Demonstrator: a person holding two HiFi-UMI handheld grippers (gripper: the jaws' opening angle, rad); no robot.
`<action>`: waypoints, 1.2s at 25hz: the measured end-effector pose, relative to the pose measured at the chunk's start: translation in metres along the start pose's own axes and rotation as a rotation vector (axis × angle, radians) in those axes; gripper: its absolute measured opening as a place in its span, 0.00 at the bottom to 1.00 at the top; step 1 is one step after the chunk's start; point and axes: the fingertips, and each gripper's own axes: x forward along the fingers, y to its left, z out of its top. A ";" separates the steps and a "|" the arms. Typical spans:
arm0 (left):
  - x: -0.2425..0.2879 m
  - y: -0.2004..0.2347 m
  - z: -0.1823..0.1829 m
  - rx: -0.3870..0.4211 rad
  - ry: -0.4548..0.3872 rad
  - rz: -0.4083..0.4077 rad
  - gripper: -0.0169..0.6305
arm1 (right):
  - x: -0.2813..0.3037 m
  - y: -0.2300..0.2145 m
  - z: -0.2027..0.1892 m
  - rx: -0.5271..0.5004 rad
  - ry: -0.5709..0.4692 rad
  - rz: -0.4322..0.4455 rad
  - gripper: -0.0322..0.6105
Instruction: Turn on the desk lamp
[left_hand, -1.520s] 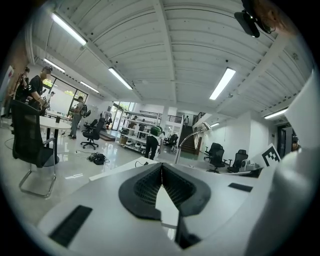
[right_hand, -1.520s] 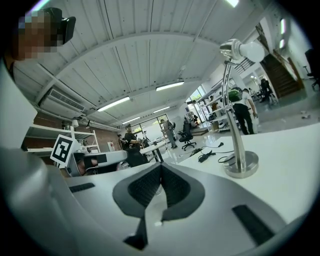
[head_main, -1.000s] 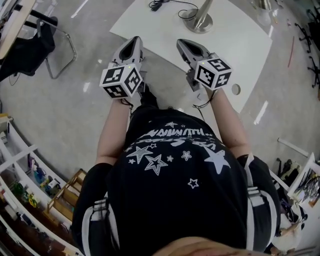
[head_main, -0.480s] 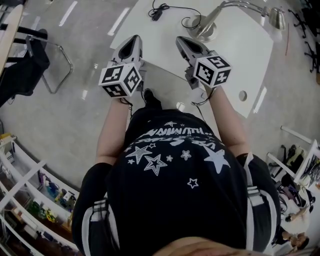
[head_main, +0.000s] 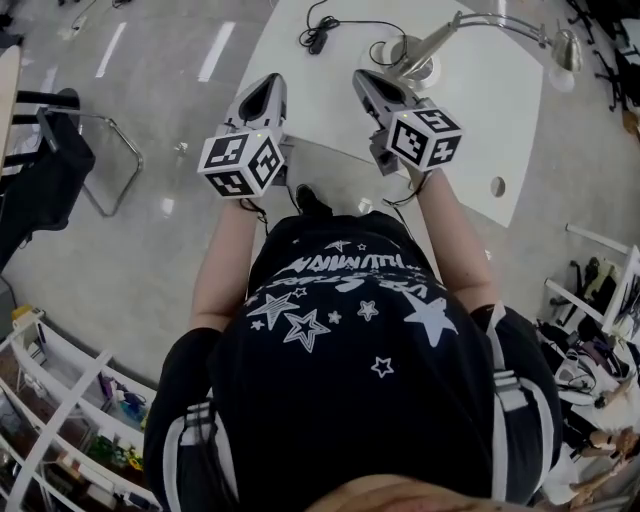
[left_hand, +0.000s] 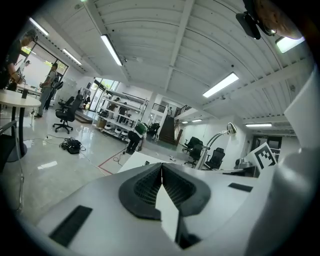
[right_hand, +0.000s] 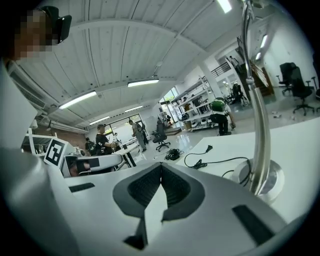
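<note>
The desk lamp stands on the white table (head_main: 470, 120). Its round base (head_main: 408, 57) is at the far side, and a silver arm runs right to the lamp head (head_main: 567, 48). A black cord (head_main: 322, 32) lies left of the base. My right gripper (head_main: 368, 84) is shut and empty, its tip just short of the base. Its own view shows the lamp stem (right_hand: 257, 125) and base (right_hand: 261, 181) close on the right. My left gripper (head_main: 266, 90) is shut and empty over the table's near left edge. From it the lamp (left_hand: 219, 141) appears farther off to the right.
A round hole (head_main: 497, 186) sits near the table's right edge. A chair with a dark garment (head_main: 50, 165) stands on the floor to the left, and shelves (head_main: 60, 440) fill the lower left. People and office chairs (right_hand: 161, 135) are in the room beyond.
The table and lamp have slid down into the head view, and the whole lamp arm and head now show. Both grippers stay level and shut, now closer to the lamp base.
</note>
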 end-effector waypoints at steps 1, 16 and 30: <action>0.001 0.002 0.000 0.001 0.004 -0.010 0.04 | 0.002 0.000 -0.001 0.001 -0.001 -0.009 0.06; 0.018 0.012 -0.006 -0.015 0.030 -0.048 0.04 | 0.021 -0.014 0.002 -0.002 0.016 -0.048 0.06; 0.069 0.045 -0.016 0.013 0.153 -0.040 0.04 | 0.082 -0.052 0.020 0.030 0.028 -0.055 0.06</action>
